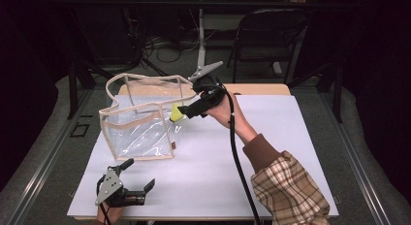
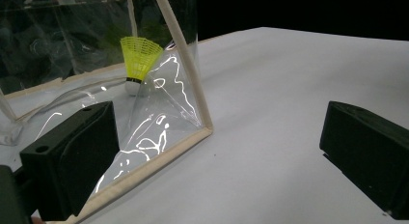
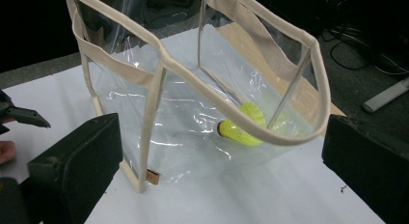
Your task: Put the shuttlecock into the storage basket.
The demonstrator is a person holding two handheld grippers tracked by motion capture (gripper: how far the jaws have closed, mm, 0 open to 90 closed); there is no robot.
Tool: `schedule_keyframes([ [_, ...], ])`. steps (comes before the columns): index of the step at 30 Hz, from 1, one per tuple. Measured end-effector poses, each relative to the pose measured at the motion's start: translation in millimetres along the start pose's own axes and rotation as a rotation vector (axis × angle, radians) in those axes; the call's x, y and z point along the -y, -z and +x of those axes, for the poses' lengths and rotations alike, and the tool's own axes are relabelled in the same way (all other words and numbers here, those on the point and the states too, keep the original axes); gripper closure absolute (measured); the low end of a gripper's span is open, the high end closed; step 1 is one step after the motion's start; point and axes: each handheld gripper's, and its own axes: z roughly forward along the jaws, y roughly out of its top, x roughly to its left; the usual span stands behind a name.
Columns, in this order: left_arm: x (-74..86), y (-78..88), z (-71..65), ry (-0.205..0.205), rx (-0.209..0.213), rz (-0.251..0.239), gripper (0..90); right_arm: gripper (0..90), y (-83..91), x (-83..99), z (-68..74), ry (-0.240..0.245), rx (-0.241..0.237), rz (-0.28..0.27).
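A clear plastic bag (image 1: 138, 137) with beige trim stands open-topped on the white board, left of centre. A yellow shuttlecock (image 1: 176, 113) rests inside it near the right wall; it also shows through the plastic (image 2: 140, 57) and on the bag's floor (image 3: 243, 125). My right gripper (image 1: 186, 108) hovers at the bag's upper right rim (image 3: 217, 96). It (image 3: 217, 171) stands open with nothing between its jaws. My left gripper (image 1: 138, 174) lies at the near left edge, open and holding nothing. It (image 2: 217, 151) faces the bag's near corner (image 2: 185, 64).
The white board (image 1: 271, 152) covers a wooden table with bare room right of the bag and in front of it. Beyond the far edge stand a folding chair (image 1: 266, 36), a table leg and floor cables. My left gripper's jaw tip (image 3: 24, 117) shows at the right gripper view's left edge.
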Motion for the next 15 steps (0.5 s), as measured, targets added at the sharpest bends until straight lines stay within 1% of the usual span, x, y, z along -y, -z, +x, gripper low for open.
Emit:
schedule_keyframes([
  [5,0.0,0.5,0.1,0.001,-0.002,0.000,0.2,0.0,9.4,13.5,1.7,-0.005,0.003,-0.020],
  [7,-0.1,0.4,0.0,0.000,-0.002,0.000,0.2,0.0,12.7,20.0,2.7,0.002,0.007,-0.021],
  [15,-0.3,0.4,-0.8,0.000,-0.004,-0.002,0.2,0.0,30.7,49.4,8.5,-0.003,0.022,-0.043],
])
